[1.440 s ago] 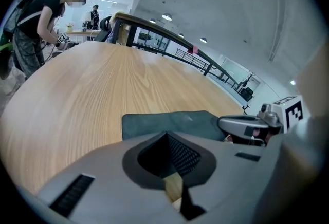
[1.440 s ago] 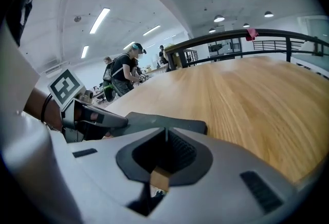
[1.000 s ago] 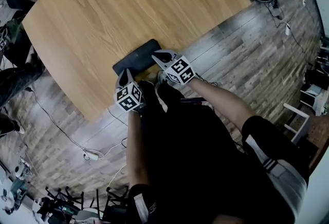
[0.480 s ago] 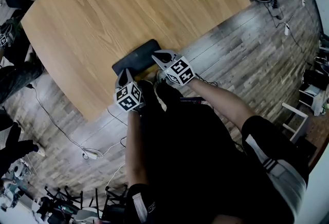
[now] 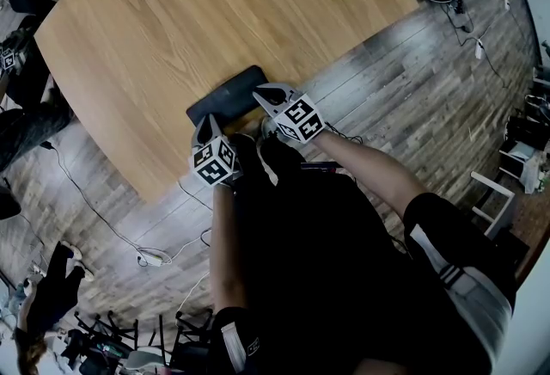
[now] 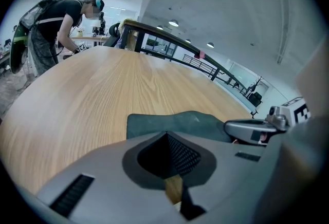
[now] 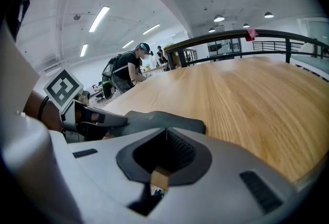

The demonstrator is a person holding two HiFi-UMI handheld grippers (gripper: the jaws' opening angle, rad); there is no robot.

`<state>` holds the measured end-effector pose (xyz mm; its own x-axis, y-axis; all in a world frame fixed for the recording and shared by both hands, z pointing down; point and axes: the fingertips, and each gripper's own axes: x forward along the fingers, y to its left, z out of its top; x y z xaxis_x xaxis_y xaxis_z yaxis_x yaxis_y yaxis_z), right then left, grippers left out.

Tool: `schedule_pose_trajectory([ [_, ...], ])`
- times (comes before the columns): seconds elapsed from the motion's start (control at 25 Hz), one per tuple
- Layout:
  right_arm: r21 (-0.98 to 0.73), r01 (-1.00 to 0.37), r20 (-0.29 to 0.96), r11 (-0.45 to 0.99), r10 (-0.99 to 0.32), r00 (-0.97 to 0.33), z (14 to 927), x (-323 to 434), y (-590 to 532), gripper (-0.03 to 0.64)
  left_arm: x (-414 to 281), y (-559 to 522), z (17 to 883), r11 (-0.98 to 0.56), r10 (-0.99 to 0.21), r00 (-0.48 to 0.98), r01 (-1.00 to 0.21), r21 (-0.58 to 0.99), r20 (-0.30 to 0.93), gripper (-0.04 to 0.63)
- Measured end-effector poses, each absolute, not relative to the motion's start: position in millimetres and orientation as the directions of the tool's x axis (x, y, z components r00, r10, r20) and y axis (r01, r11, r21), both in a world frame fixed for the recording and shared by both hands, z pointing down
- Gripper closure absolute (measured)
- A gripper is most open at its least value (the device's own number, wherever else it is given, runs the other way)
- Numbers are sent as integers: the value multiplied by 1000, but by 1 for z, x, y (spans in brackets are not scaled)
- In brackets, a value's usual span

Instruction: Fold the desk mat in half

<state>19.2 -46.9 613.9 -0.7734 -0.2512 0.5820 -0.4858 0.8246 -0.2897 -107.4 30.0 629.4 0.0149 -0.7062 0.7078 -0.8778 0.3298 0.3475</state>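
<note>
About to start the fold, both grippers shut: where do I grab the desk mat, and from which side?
Probably pinch the near long edge of the desk mat at its two ends, coming from the person's side. It lies along the near edge of the table, and the left gripper and right gripper sit at those ends.

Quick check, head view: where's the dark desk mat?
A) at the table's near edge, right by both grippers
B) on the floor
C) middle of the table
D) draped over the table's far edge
A: the desk mat lies on the table at its near edge, with the left gripper and the right gripper at its two ends.
</note>
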Motion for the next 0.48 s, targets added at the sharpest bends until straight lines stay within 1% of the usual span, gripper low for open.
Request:
schedule_pose_trajectory([
  [0.48, -287, -484, 582, 827, -251, -773, 613, 19, -46, 583, -109, 30, 629, 338, -706, 13, -872, 353, 708, 571],
])
